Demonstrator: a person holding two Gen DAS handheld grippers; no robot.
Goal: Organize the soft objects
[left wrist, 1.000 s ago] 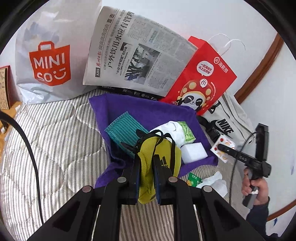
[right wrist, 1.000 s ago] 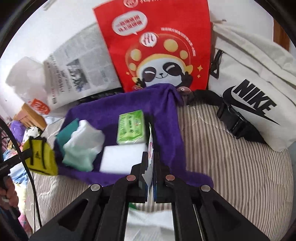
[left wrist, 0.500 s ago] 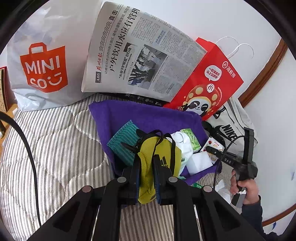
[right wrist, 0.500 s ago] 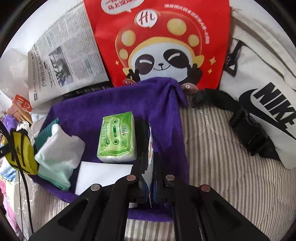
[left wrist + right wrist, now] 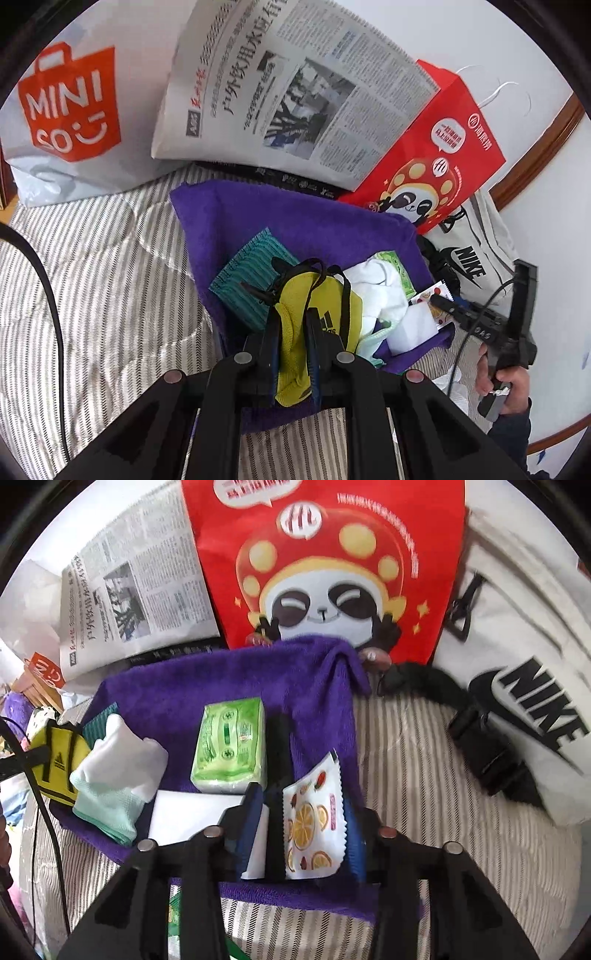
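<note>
A purple towel [image 5: 295,221] [image 5: 221,679] lies spread on the striped bedding. It bears a teal cloth [image 5: 251,280], a white and mint cloth [image 5: 118,775], a green tissue pack [image 5: 229,746] and a white block [image 5: 192,816]. My left gripper [image 5: 295,332] is shut on a yellow pouch [image 5: 317,306] with black straps, held over the towel's near edge. My right gripper [image 5: 303,812] hangs low over the towel's right side, its jaws opening. A fruit-printed packet [image 5: 317,823] leans loose between them against the right finger.
A red panda paper bag [image 5: 325,554], a newspaper [image 5: 295,92] and a Miniso bag [image 5: 70,107] stand behind the towel. A white Nike bag [image 5: 535,664] with a black strap lies to the right. A hand [image 5: 502,380] holds the right gripper.
The right gripper came down over the towel, then its jaws parted and the fruit packet fell slack between them. The left gripper carried the yellow pouch closer over the towel.
</note>
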